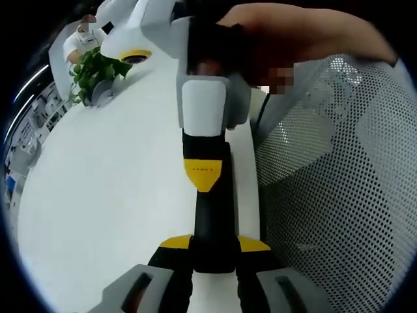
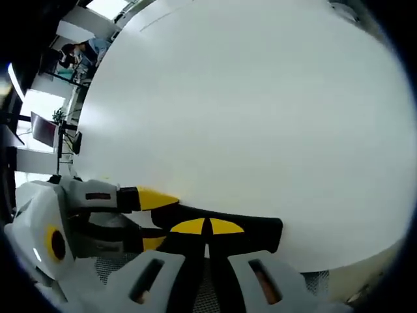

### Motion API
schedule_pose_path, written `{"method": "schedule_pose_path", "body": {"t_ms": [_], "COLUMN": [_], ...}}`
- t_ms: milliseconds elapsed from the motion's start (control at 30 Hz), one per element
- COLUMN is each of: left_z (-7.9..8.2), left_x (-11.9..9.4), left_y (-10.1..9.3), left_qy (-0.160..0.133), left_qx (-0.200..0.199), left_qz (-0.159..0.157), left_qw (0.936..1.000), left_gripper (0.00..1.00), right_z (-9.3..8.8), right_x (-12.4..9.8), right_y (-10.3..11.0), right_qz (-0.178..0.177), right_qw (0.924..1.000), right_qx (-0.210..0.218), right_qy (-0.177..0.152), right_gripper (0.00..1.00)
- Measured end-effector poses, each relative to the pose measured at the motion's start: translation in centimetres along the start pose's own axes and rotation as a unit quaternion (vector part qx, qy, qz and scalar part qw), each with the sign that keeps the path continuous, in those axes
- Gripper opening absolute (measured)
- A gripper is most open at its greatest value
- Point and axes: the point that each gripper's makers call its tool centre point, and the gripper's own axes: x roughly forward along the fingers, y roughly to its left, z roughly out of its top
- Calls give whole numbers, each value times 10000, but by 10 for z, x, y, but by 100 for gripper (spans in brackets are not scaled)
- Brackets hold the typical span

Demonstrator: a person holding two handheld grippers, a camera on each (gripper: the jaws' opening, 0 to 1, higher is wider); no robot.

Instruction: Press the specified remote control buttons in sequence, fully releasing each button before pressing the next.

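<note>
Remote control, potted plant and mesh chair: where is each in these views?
remote control (image 1: pixel 210 222): left gripper view, on its black body.
potted plant (image 1: pixel 91 72): left gripper view, on its green leaves.
mesh chair (image 1: pixel 345 182): left gripper view, on the perforated back.

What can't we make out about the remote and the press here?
- Buttons on the remote: left gripper view, face dark and blurred, none distinguishable.
- Contact spot: right gripper view, covered by the right tongs.
- Remote's end toward the left tongs: right gripper view, hidden between them.
</note>
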Motion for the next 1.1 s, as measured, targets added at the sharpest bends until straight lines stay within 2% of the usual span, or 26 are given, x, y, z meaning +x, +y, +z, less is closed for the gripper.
{"method": "schedule_pose_path", "body": {"t_ms": [167,567,900,1100], "left_z": [0,1,1,1], "left_x": [0,0,0,1], "left_y": [0,1,1,1], "left_qy": [-11,-38,-55,-69], "left_qx": [-19,-111,-89,-102], "left_qz": [4,36,45,44], "left_qw": [10000,9999,9999,9999], "left_gripper": [24,24,24,24], "right_z": [0,2,0,1], "right_x": [0,2,0,1], "right_y": [-1,-2,0,0], "right_qz": [112,222,298,230], "right_qw": [9995,9982,9974,9982], "right_qx": [293,536,643,533], "right_qy": [-76,-116,-119,-116], "right_gripper": [0,0,0,0]}}
